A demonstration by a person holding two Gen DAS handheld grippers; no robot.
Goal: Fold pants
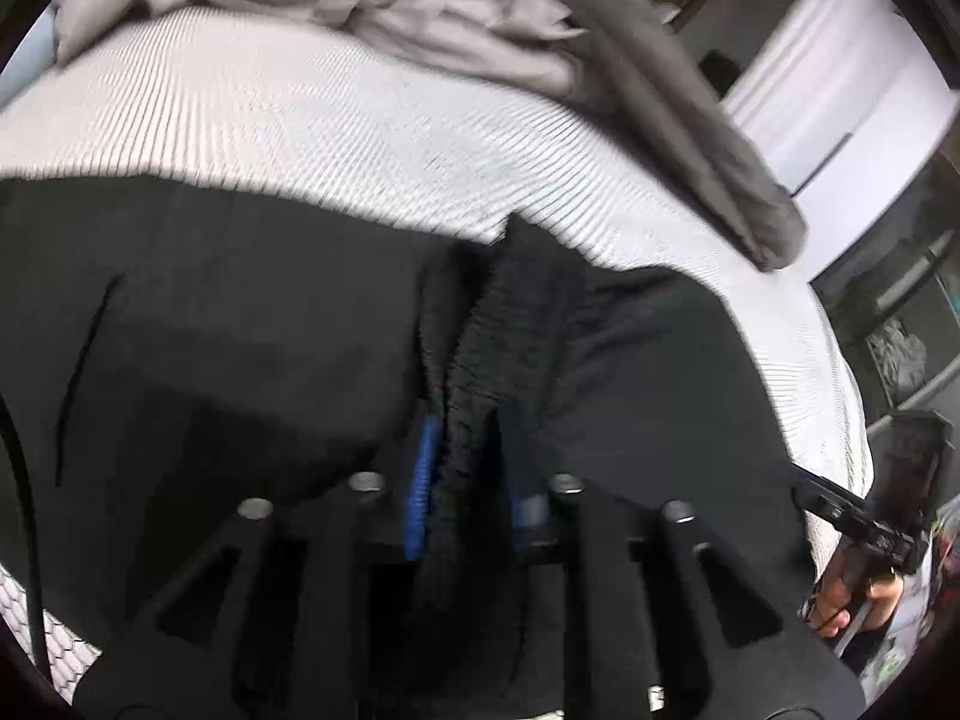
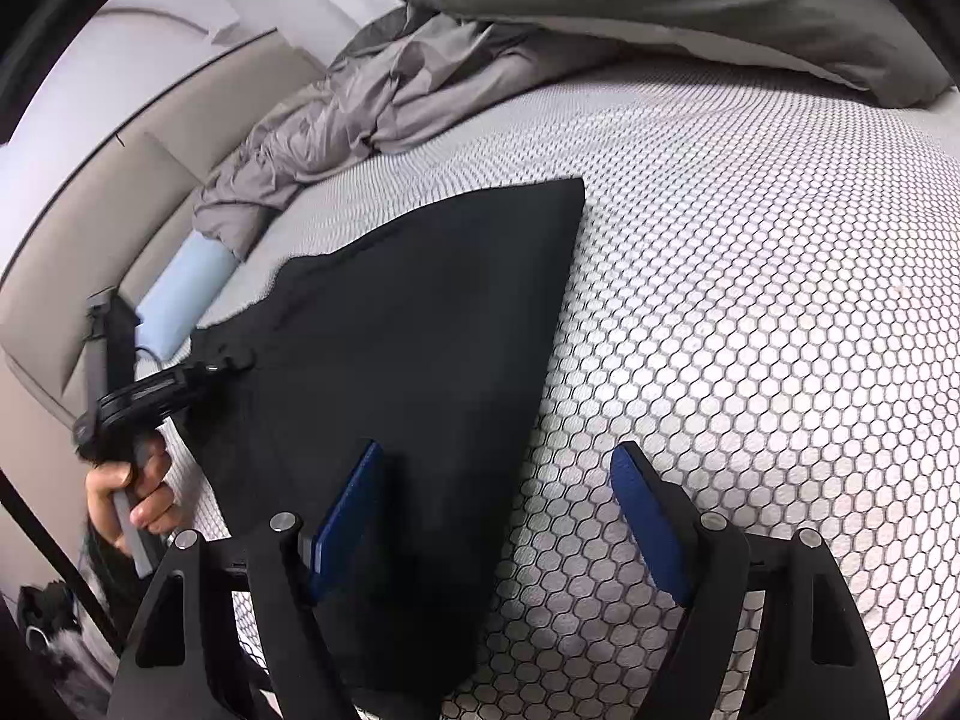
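Left gripper (image 1: 462, 456) jaws clenched on black pants (image 2: 420, 312), right gripper (image 2: 498, 516) jaws released, crumpled grey duvet (image 2: 372, 102) beyond.

L wrist view is motion-blurred: bed (image 1: 360, 114) weave smeared, pants (image 1: 240, 330) w/o sharp detail. L gripper (image 1: 462, 456) pads mostly buried in bunched waistband, right pad barely visible. Pants cut off by the frame bottom in both views. R wrist view: L hand (image 2: 135, 498) partly hidden behind its handle; clutter at the bottom-left is unreadable.
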